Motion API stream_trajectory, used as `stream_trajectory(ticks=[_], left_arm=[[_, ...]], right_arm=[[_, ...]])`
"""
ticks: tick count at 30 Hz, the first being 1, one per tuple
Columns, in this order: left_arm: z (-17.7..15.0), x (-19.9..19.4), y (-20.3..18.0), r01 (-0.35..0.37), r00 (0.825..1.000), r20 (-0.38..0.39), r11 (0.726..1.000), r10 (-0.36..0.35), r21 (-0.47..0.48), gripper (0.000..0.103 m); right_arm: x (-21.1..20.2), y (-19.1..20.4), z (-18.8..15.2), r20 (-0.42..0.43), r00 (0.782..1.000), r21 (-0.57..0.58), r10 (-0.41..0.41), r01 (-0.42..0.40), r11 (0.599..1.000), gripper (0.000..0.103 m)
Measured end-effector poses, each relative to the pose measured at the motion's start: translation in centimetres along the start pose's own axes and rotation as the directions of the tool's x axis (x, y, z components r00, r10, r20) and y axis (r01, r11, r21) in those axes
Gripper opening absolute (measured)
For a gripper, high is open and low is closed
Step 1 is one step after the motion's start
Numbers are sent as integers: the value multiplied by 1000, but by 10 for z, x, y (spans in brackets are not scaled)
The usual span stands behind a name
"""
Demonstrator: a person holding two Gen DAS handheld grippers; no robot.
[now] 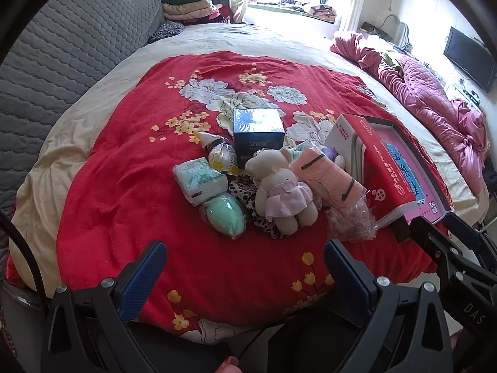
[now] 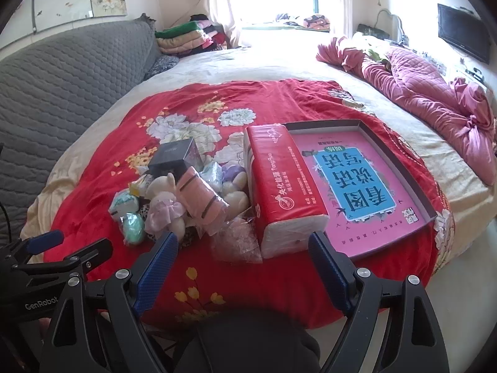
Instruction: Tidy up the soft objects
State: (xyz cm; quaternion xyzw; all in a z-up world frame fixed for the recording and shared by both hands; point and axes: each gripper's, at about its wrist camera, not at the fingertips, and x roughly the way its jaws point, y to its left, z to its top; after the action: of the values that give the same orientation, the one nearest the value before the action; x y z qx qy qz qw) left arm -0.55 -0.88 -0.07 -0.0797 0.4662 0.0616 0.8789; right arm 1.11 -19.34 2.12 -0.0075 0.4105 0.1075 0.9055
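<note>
A pile of soft things lies on the red floral blanket: a beige teddy bear in a lilac skirt, a rolled pink towel, a mint green sponge in plastic, a white-green tissue pack and a crumpled clear bag. A red tissue pack leans on an open box lid with a pink-blue picture. My left gripper is open and empty, short of the pile. My right gripper is open and empty, near the red pack's end.
A dark cube box and a wrapped snack packet stand behind the pile. A grey quilted headboard is at left, a crumpled pink quilt at right, folded blankets at the back.
</note>
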Motion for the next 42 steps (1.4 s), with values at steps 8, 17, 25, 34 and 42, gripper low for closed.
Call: stream_trajectory(ticks=[8, 17, 25, 34, 42], left_arm=[[0, 2, 1, 2, 1000, -5, 1000, -2, -8, 101], [0, 1, 2, 2, 1000, -3, 1000, -2, -7, 101], [0, 1, 2, -2, 1000, -4, 1000, 2, -3, 101], [0, 1, 2, -4, 1000, -2, 1000, 4, -1, 101], [1, 1, 3, 3, 1000, -4, 1000, -3, -3, 101]], right_arm=[[1, -1, -1, -9, 1000, 4, -7, 7, 1000, 87], [-1, 1, -1, -5, 1000, -5, -7, 7, 1000, 87], [-2, 2, -1, -3, 1000, -6, -4, 4, 1000, 87], [0, 4, -1, -9, 1000, -10, -5, 5, 1000, 87], [1, 4, -1, -15, 1000, -9, -6, 6, 1000, 87]])
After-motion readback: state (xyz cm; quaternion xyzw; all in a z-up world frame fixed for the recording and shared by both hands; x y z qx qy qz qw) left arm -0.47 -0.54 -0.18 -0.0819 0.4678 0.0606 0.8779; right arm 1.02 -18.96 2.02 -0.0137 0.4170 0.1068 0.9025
